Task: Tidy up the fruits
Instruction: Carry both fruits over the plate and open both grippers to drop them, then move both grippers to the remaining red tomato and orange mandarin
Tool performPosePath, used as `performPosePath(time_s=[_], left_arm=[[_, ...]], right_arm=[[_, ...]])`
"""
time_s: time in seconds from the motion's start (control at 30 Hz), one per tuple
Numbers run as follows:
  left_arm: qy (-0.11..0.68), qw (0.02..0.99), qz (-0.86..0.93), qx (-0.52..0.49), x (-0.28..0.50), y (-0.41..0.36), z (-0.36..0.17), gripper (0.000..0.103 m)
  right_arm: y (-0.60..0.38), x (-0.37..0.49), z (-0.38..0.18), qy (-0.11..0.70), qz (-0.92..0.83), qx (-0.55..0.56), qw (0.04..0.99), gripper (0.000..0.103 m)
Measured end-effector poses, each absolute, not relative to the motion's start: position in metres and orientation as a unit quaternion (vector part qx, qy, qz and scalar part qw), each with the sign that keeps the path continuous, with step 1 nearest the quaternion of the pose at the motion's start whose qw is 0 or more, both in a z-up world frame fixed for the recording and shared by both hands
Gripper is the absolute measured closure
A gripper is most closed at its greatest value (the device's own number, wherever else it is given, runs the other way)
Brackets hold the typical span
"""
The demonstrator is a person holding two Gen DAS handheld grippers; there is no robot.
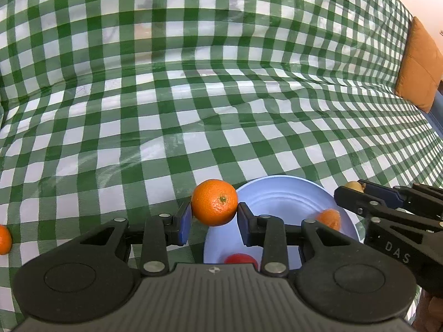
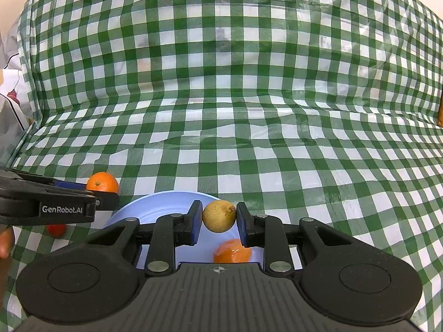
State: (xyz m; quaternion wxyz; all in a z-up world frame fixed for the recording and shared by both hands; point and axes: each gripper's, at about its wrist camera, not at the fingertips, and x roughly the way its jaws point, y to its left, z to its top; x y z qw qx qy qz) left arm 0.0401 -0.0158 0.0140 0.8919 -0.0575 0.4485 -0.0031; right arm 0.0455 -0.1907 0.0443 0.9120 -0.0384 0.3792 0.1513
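Your left gripper point(image 1: 214, 215) is closed about as wide as one fruit, its two blue pads pressing either side of a round orange mandarin point(image 1: 214, 202). The mandarin has no real long axis; its green stem scar faces the camera, slightly toward 2 o'clock. It is held above the green-and-white checked tablecloth point(image 1: 193, 96), just at the 9 o'clock edge of a pale blue plate point(image 1: 282, 193).

Your right gripper point(image 2: 218, 218) is likewise closed to the width of what it holds: a small, tan, rough-skinned round fruit point(image 2: 219, 216), pinched between its pads. That fruit's short stem points toward 2 o'clock, touching the right pad. It hangs over the plate's middle in the right wrist view.

On the plate, below the tan fruit at 6 o'clock, lies an orange fruit wrapped in clear film point(image 2: 232, 251). In the left wrist view, a red fruit point(image 1: 241, 258) shows at the plate's near edge, partly hidden by the gripper body; whether it rests on the plate or beside it you cannot tell.

Another mandarin point(image 1: 5, 239) lies on the cloth at the far 9 o'clock edge of the left wrist view, well apart from the plate. An orange cushion point(image 1: 419, 63) sits at 2 o'clock beyond the cloth.
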Motion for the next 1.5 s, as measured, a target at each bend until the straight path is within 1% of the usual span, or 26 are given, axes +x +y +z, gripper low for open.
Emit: performPosePath(time_s=[0.53, 0.57, 0.6, 0.63, 0.67, 1.1, 1.5], left_arm=[[0.442, 0.895, -0.038, -0.047, 0.045, -0.027, 0.013, 0.064], [0.438, 0.897, -0.042, -0.049, 0.045, -0.028, 0.014, 0.061], [0.435, 0.898, -0.047, -0.052, 0.044, -0.029, 0.015, 0.059], [0.434, 0.898, -0.052, -0.055, 0.044, -0.029, 0.015, 0.059], [0.433, 0.898, -0.053, -0.056, 0.044, -0.029, 0.016, 0.059], [0.434, 0.898, -0.031, -0.061, 0.039, -0.011, 0.019, 0.059], [0.431, 0.899, 0.013, -0.075, 0.03, 0.035, 0.03, 0.061]], right_arm=[[-0.192, 0.045, 0.04, 0.387, 0.159, -0.038, 0.908, 0.075], [-0.191, 0.045, 0.04, 0.388, 0.159, -0.039, 0.907, 0.073], [-0.191, 0.045, 0.039, 0.389, 0.157, -0.043, 0.907, 0.062], [-0.191, 0.045, 0.039, 0.388, 0.156, -0.045, 0.907, 0.053], [-0.191, 0.045, 0.039, 0.388, 0.153, -0.047, 0.907, 0.051], [-0.177, 0.048, 0.041, 0.393, 0.147, -0.047, 0.907, 0.05], [-0.133, 0.048, 0.042, 0.391, 0.176, -0.046, 0.902, 0.05]])
